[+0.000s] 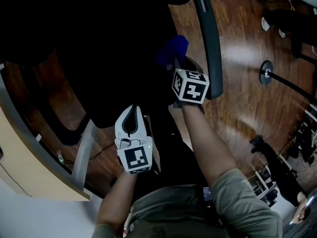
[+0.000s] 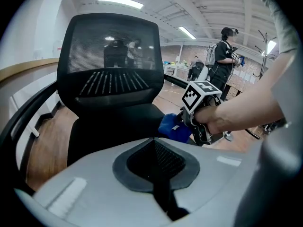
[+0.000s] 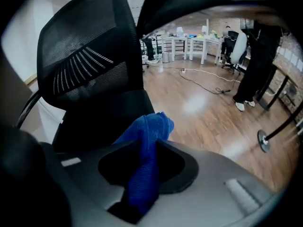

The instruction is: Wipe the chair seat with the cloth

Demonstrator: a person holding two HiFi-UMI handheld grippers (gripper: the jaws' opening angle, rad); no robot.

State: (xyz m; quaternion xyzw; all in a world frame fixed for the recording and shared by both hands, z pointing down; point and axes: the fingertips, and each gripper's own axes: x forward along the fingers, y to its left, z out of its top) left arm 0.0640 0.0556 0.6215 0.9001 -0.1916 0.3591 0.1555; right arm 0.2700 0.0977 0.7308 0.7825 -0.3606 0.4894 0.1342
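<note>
The black chair seat (image 1: 114,58) fills the upper left of the head view, very dark. My right gripper (image 1: 177,63) hovers at its right edge, shut on a bunched blue cloth (image 1: 172,49). In the right gripper view the cloth (image 3: 147,141) hangs out between the jaws above the seat (image 3: 104,122). My left gripper (image 1: 132,111) is nearer me, at the seat's front edge, shut with nothing in it. In its own view the left gripper (image 2: 154,145) faces the seat (image 2: 113,126) and mesh backrest (image 2: 111,60), with the right gripper (image 2: 191,124) and cloth (image 2: 173,127) to the right.
A black armrest (image 1: 208,33) runs just right of the right gripper. A pale desk edge (image 1: 29,157) lies at the left. Wooden floor (image 1: 242,98) spreads to the right with a round stand base (image 1: 267,73). A person (image 2: 222,46) stands far behind; another person's legs (image 3: 255,60) are nearby.
</note>
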